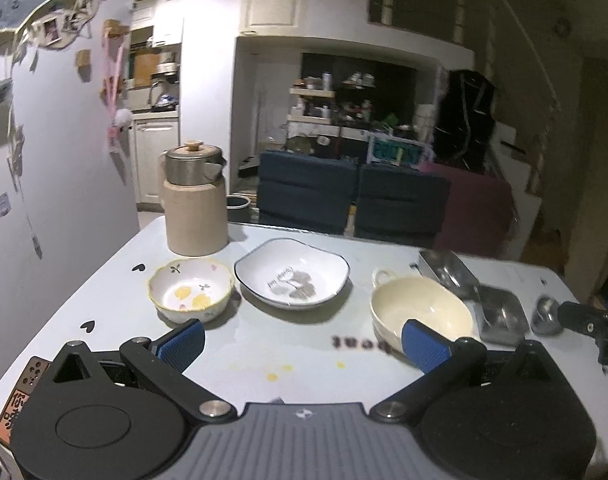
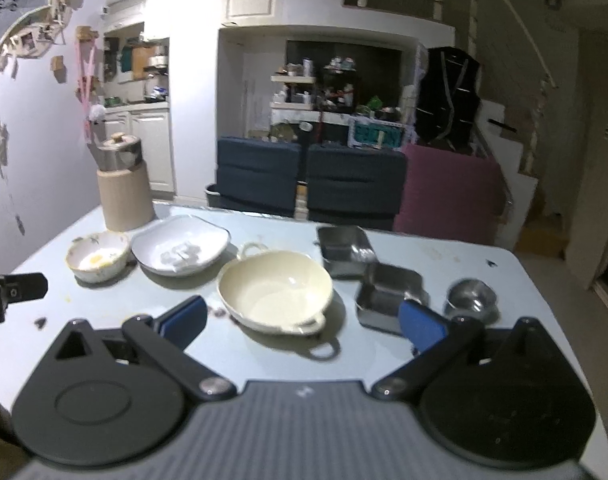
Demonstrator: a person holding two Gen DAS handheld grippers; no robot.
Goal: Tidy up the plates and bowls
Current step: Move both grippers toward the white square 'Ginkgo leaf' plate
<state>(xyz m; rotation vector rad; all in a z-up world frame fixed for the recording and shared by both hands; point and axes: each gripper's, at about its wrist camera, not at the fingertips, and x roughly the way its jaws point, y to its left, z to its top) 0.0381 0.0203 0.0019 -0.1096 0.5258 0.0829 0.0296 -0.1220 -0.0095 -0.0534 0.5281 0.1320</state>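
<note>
On the pale table (image 1: 288, 344) stand, from left to right, a small flowered bowl (image 1: 190, 290) with a yellow rim, a white square-ish plate (image 1: 292, 278) with a dark rim, and a cream bowl (image 1: 420, 314) with two handles. My left gripper (image 1: 302, 344) is open, held near the table's front edge, nothing between its blue pads. In the right wrist view the flowered bowl (image 2: 97, 261), the white plate (image 2: 181, 249) and the cream bowl (image 2: 275, 290) appear again. My right gripper (image 2: 302, 320) is open and empty, just in front of the cream bowl.
Two steel trays (image 2: 346, 250) (image 2: 388, 298) and a small steel cup (image 2: 470, 300) sit right of the cream bowl. A beige jug with a steel lid (image 1: 194, 204) stands at the back left. Dark blue chairs (image 1: 352, 196) line the far edge. Yellow crumbs (image 1: 272, 376) dot the table.
</note>
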